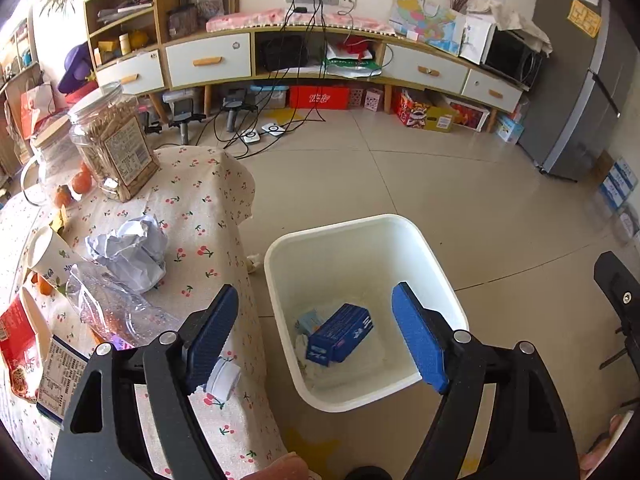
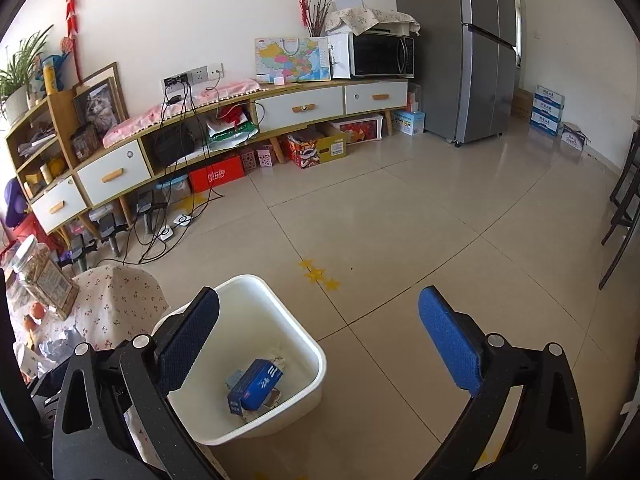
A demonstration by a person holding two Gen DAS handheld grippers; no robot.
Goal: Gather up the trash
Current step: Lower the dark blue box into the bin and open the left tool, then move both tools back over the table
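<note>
A clear jar (image 1: 110,142) of sticks stands at upper left beside oranges (image 1: 82,182); a microwave (image 2: 382,56) and grey fridge (image 2: 476,60) sit upper right.

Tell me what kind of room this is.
Most likely a living room in a home, with kitchen things in it. A long low cabinet with drawers runs along the wall, a microwave sits on it, and a tall grey fridge stands in the corner. A table with a cherry-print cloth stands beside a white bin.
</note>
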